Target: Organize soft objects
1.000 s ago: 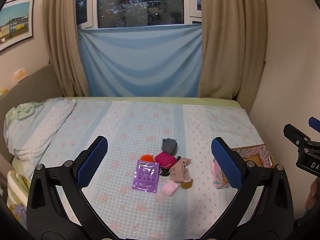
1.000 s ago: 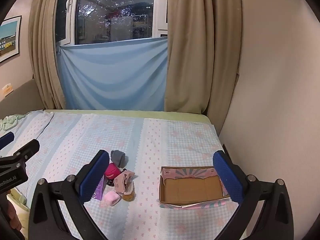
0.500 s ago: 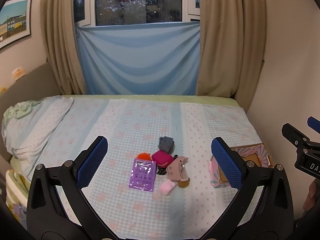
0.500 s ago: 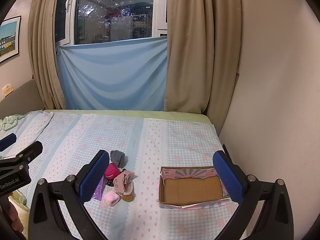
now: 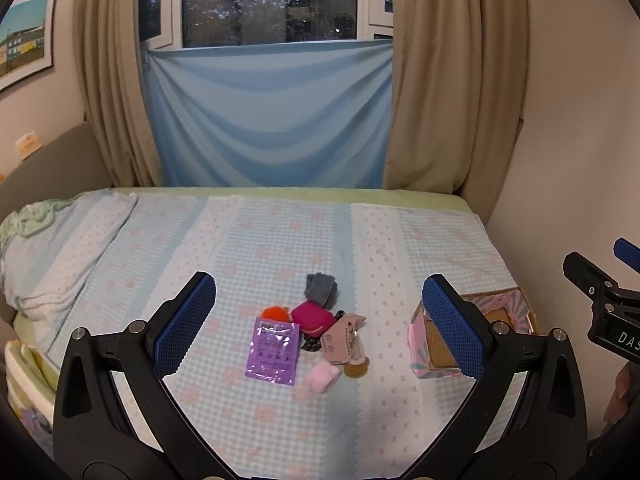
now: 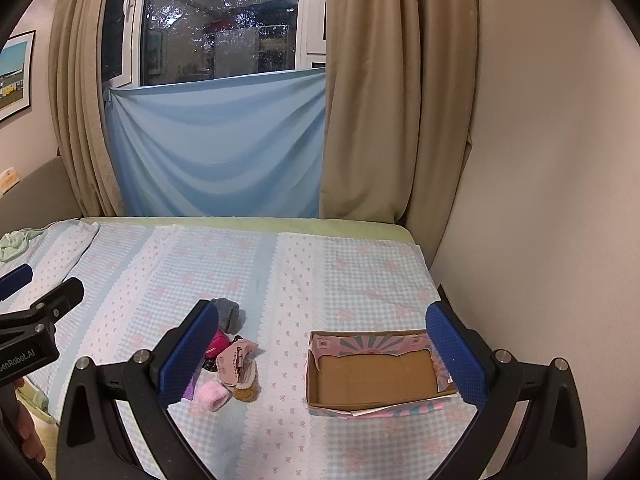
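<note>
Left wrist view first: my left gripper [image 5: 318, 322] is spread wide and holds nothing, hanging above the bed [image 5: 420, 240] with the small heap framed between its fingers. In the heap I see a purple packet [image 5: 273, 350], a magenta pouch [image 5: 313, 317], a grey sock [image 5: 320, 286], something orange [image 5: 275, 313] half hidden behind the packet, a beige piece [image 5: 340, 340] and a pink roll [image 5: 322, 376], all touching or just beside each other. I think they lie bunched so that I can take them one at a time. Right wrist view next: my right gripper [image 6: 322, 356] is also wide apart and empty, aimed so that the cardboard box [image 6: 376, 376] sits between its fingers. The box lies open and, as far as I can tell, empty, well apart from the heap, probably as the place for sorting.
</note>
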Demonstrator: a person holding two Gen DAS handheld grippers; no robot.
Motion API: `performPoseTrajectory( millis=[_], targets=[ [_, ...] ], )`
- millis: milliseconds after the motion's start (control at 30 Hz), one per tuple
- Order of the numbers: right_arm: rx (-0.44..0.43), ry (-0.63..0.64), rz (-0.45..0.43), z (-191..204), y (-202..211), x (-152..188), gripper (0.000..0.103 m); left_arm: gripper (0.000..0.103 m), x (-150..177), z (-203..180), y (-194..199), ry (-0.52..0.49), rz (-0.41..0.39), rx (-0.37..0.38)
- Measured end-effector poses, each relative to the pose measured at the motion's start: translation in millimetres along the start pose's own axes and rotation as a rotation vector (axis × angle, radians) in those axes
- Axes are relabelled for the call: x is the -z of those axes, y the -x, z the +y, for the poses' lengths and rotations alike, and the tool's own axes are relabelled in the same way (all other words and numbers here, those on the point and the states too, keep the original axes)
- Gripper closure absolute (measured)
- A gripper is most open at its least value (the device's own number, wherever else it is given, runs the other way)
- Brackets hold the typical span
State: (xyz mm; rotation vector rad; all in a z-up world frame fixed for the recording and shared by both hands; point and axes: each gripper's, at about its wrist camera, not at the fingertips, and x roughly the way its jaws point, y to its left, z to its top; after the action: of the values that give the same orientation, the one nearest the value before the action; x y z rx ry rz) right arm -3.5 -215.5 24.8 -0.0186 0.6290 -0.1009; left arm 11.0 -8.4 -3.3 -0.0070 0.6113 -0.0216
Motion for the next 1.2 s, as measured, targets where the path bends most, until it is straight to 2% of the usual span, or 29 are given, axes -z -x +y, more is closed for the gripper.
performPoseTrajectory(
  millis=[1200],
  targets=[
    [-0.017, -0.007, 0.01, -10.2, -1.0, -6.3, 0.0, 0.0, -2.6, -14.9, -10.1, 0.007, 0.018, 0.007]
  ],
)
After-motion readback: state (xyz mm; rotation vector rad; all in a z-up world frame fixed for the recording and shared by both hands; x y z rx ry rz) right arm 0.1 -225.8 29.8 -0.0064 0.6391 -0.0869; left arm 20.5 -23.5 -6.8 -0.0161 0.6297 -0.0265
